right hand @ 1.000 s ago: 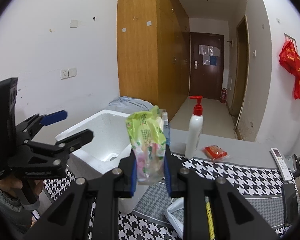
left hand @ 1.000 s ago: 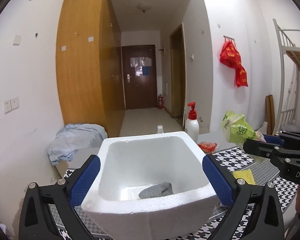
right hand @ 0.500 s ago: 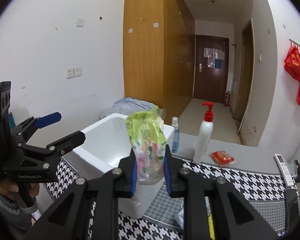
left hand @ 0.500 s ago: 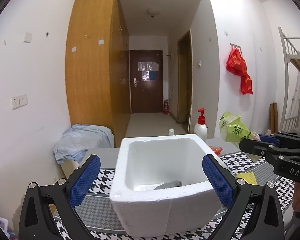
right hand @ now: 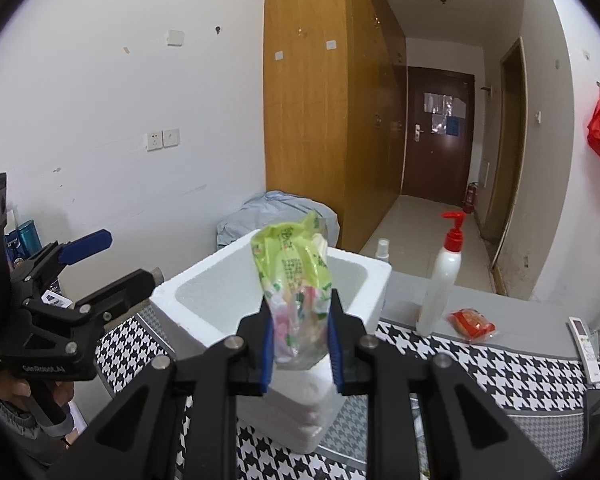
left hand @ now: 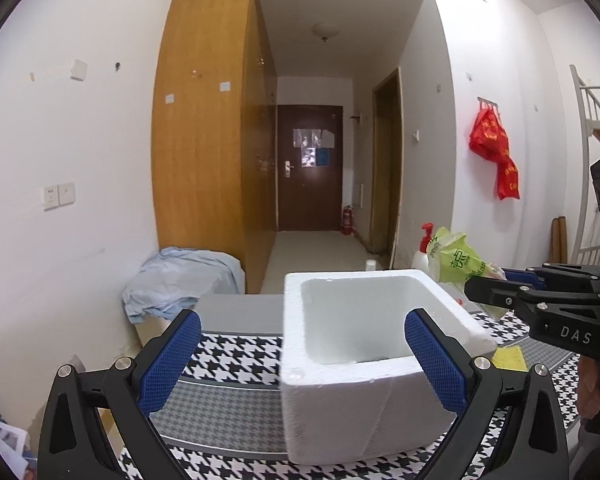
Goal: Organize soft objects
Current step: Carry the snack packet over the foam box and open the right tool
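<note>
A white foam box (left hand: 340,412) stands on the houndstooth-covered table (left hand: 236,360). A sliver of something grey (left hand: 376,358) shows at its bottom. My left gripper (left hand: 304,360) is open and holds nothing; the box sits ahead, right of centre, behind the right pad. My right gripper (right hand: 300,336) is shut on a green plastic snack bag (right hand: 292,264), held upright in front of the foam box (right hand: 204,328). In the left wrist view the bag (left hand: 456,260) and right gripper (left hand: 496,284) hover by the box's right rim. The left gripper (right hand: 124,258) shows left of the box.
A white pump bottle with a red top (right hand: 440,280), a red packet (right hand: 470,322) and a remote (right hand: 584,336) lie right of the box. A small spray bottle (right hand: 382,248) stands behind it. A yellow sponge (left hand: 508,358) lies beside it. Blue cloth (left hand: 180,276) is heaped at the back left.
The left gripper has drawn back and leftward, so the box now sits farther off and right of centre. The right gripper has carried the bag closer to the box.
</note>
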Demonstrator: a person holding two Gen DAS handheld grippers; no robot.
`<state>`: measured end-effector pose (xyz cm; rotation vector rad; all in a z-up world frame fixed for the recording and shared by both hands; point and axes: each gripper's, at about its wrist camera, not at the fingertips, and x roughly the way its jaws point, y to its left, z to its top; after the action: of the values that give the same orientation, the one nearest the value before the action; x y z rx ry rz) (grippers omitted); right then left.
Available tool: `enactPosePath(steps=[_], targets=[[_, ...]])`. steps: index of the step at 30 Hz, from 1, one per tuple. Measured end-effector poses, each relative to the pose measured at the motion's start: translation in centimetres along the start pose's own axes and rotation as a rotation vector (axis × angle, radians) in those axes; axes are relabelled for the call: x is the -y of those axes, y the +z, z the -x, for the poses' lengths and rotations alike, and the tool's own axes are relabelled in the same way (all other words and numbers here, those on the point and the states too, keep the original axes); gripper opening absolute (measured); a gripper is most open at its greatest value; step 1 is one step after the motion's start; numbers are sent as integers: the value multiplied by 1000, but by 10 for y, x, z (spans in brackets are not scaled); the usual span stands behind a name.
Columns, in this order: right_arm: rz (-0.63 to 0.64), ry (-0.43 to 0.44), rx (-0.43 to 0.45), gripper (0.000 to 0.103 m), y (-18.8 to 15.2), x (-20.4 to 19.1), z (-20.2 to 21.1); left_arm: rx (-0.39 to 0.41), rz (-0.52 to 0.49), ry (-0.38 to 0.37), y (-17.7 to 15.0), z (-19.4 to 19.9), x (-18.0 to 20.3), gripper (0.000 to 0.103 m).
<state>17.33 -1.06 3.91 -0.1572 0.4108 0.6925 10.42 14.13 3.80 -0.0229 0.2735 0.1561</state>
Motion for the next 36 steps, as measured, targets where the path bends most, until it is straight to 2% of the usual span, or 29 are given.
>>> enactPosePath(steps=[26,36], targets=[[26,43,-68,27,13,-22,-49,-6,50,20,-15,1,-36,102],[8,24,-100,29,15,-19,-62,-17,59,22,-18,1,-40,102]])
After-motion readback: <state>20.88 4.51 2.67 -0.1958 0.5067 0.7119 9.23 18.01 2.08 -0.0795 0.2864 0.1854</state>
